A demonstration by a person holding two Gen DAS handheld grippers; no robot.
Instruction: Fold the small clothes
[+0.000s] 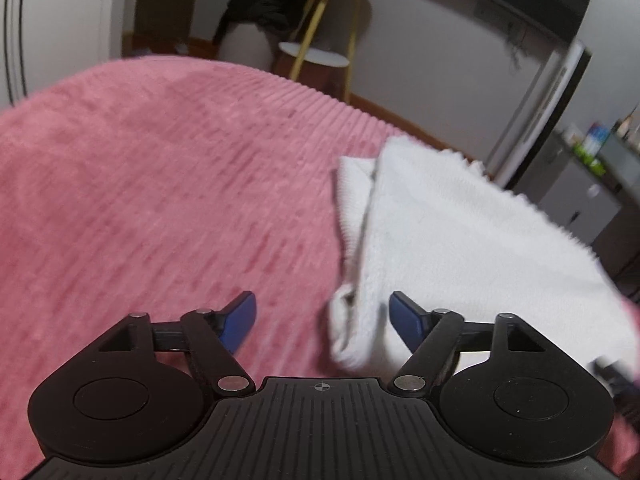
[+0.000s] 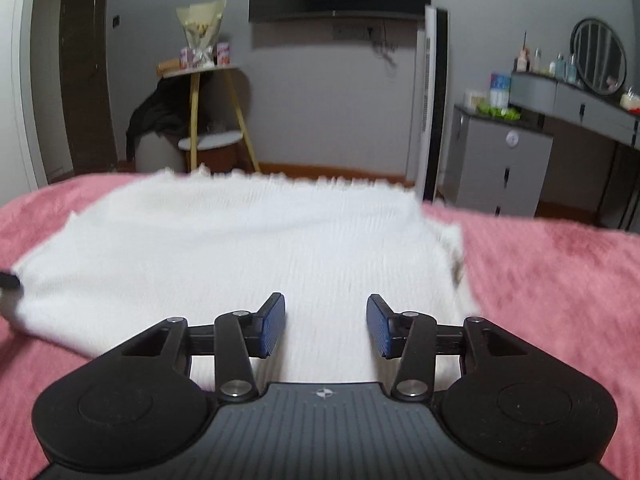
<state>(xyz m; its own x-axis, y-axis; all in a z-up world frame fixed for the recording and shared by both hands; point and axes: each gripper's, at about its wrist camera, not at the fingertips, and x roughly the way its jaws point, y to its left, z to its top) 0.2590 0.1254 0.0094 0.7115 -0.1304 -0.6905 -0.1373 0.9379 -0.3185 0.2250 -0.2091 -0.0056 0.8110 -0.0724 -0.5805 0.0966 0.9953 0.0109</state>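
Folded white knitted garment (image 2: pixel 240 248) flat on pink ribbed plush blanket (image 1: pixel 160 180) | left gripper (image 1: pixel 322 320) – wide apart, empty | right gripper (image 2: pixel 326 326) – parted, empty, over garment

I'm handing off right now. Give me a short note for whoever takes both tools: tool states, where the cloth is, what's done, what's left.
Left tool: open, nothing gripped; the cloth's folded edge lies between its pads, untouched as far as I can tell.
Right tool: open, empty, over the cloth's near edge.
Cloth: white, lying on the pink blanket, layers showing at one side.
Done: at least one fold appears laid and released.
Left: probably another fold, or tidying; judge once the blur clears.
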